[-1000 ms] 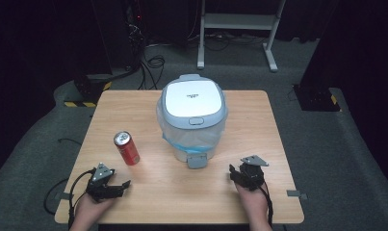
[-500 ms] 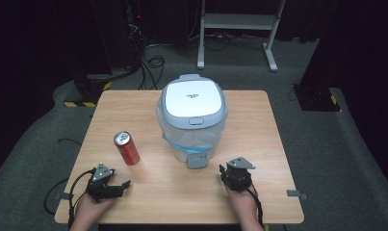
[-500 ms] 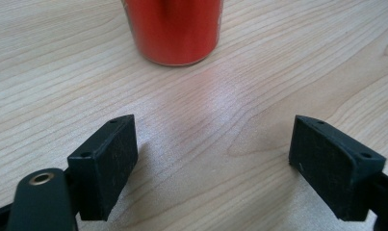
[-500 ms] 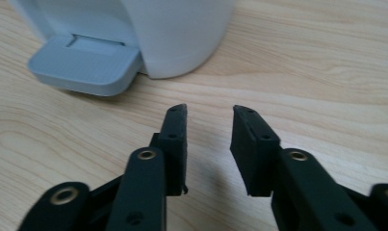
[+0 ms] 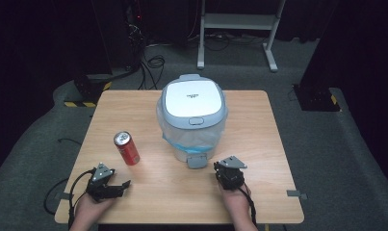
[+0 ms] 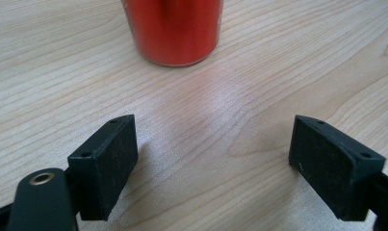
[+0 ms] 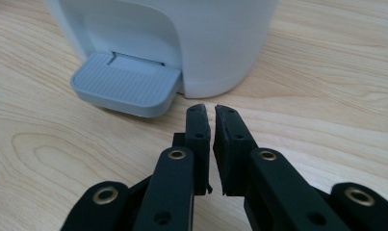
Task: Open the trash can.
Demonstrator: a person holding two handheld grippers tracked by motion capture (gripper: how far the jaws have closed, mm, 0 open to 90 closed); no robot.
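A white pedal bin (image 5: 194,118) with a grey-rimmed lid and a clear liner stands in the middle of the wooden table (image 5: 259,144). Its grey foot pedal (image 5: 197,160) (image 7: 126,85) sticks out toward me. My right gripper (image 5: 228,177) (image 7: 211,113) is shut with nothing between its fingers, its tips just right of the pedal and close to the bin's base (image 7: 220,53). A red drink can (image 5: 126,148) (image 6: 172,29) stands upright left of the bin. My left gripper (image 5: 115,187) (image 6: 213,159) lies open near the front left edge, pointing at the can from a short way off.
Black cables trail from both grippers over the table's front edge. On the dark floor behind the table stand a white metal frame (image 5: 239,29), loose cables (image 5: 150,62) and black stands.
My right gripper has moved left along the front of the table to beside the bin's pedal. The left gripper, the can and the bin have stayed put.
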